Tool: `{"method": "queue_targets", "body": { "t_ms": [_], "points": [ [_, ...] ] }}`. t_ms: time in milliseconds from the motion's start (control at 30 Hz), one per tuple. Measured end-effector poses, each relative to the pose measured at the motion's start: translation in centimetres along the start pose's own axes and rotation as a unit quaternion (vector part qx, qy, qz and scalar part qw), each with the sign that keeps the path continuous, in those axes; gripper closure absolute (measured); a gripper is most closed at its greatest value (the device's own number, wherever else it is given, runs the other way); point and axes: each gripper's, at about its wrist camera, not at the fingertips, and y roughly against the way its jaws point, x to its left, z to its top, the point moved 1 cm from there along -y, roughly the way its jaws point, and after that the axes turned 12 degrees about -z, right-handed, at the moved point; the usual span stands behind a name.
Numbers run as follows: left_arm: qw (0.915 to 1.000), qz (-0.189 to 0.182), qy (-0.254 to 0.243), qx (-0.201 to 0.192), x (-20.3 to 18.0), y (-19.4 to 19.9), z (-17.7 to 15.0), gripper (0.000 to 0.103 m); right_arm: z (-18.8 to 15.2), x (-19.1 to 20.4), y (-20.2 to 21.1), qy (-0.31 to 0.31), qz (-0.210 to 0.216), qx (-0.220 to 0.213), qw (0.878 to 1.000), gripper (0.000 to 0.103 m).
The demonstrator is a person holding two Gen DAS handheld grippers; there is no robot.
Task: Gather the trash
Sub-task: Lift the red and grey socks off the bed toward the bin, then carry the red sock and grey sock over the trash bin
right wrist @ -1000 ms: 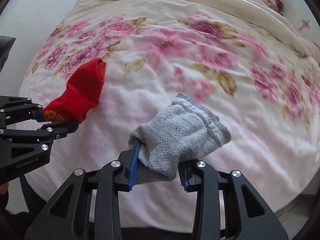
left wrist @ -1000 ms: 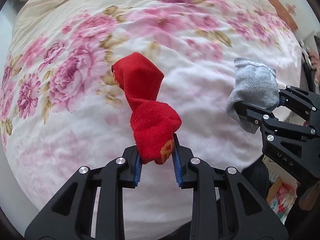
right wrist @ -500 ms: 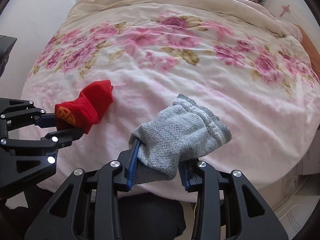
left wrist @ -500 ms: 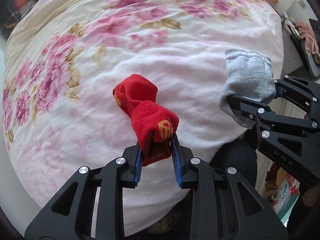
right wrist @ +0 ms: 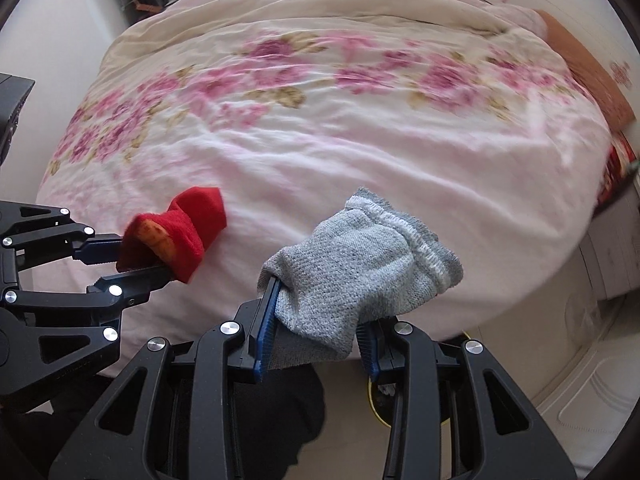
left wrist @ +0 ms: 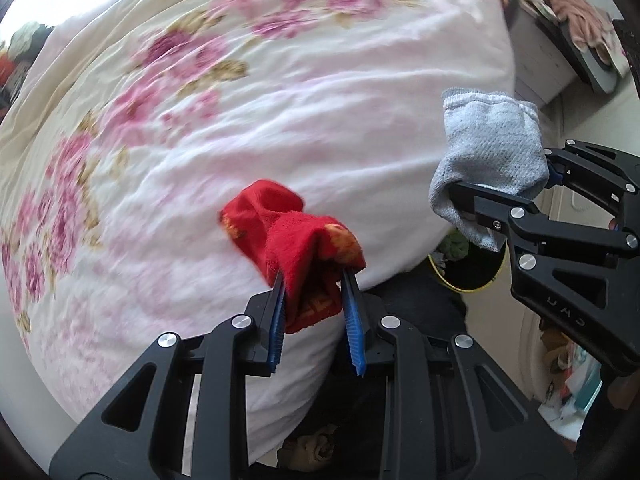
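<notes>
My left gripper (left wrist: 314,288) is shut on a red sock (left wrist: 288,236) and holds it in the air over the near edge of the bed. My right gripper (right wrist: 316,320) is shut on a grey sock (right wrist: 360,264), also lifted off the bed. In the left wrist view the right gripper (left wrist: 508,196) with the grey sock (left wrist: 488,152) hangs to the right, above a black bin with a yellow rim (left wrist: 468,276). In the right wrist view the left gripper (right wrist: 132,258) and red sock (right wrist: 180,232) are at the left.
A bed with a floral pink quilt (left wrist: 240,120) fills both views (right wrist: 320,120). A bedside cabinet with clothes on top (left wrist: 560,32) stands at the right. The bin rim shows under the right gripper (right wrist: 380,412). Clutter lies on the floor (left wrist: 312,444).
Both grippers have pulled back from the bed toward its near edge and swung right, still holding their socks. The bin has come into view below the right gripper.
</notes>
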Motion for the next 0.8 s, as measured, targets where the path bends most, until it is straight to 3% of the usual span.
{"method": "queue_targets", "body": {
  "t_ms": [233,467,800],
  "points": [
    [0.9989,-0.004,-0.045,0.005,-4.2,-1.0,1.0,0.079,-2.7,-4.1,0.4,-0.046,-0.015,0.005,0.999,0.070],
    [0.9965,-0.004,-0.080,0.025,-7.5,-2.9,1.9,0.100,-5.0,-7.3,0.6,-0.085,-0.024,0.006,0.996,0.070],
    [0.9909,-0.016,-0.126,0.044,-11.3,-5.0,3.2,0.102,-8.4,-11.7,0.2,-0.143,-0.044,0.023,0.988,0.071]
  ]
}}
